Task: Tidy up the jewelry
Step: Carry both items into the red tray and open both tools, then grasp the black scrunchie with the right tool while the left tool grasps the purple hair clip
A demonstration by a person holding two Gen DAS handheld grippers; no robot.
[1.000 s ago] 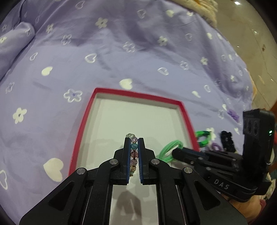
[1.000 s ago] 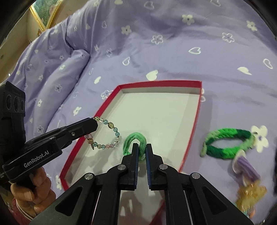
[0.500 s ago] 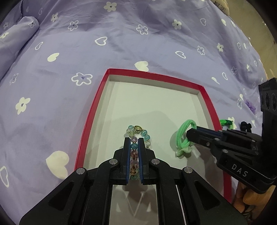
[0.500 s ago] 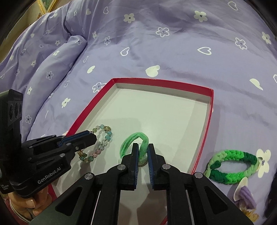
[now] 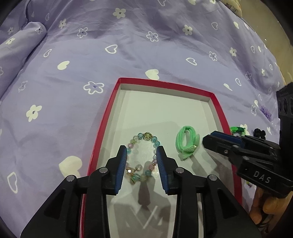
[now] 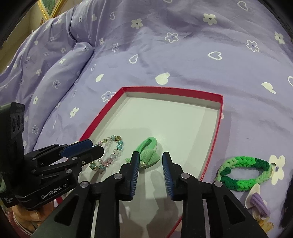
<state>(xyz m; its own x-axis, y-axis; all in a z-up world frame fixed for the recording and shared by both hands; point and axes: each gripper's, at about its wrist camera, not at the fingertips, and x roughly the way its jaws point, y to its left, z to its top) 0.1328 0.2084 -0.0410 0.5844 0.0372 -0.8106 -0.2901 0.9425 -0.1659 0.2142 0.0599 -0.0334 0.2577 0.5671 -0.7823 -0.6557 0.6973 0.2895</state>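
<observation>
Release step: left gripper (image 5: pixel 141 152) fingers opening, beaded bracelet (image 5: pixel 142 157) freed between them on red tray (image 5: pixel 102 128) floor; right gripper (image 6: pixel 150 159) fingers opening around light-green hair tie (image 6: pixel 148 155). Next: withdrawal, then braided green band (image 6: pixel 243 173) beyond right fingers, on the bed.

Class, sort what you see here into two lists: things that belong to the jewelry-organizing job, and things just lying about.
Belongs to the job:
- red-rimmed shallow cardboard box
- pastel glass-bead bracelet, in the box
- light green fabric hair tie, in the box
- green braided yarn band, outside the box
- purple ribbed hair tie, outside the box

Lying about:
- lilac bedspread with white hearts and flowers
- gold picture frame
</observation>
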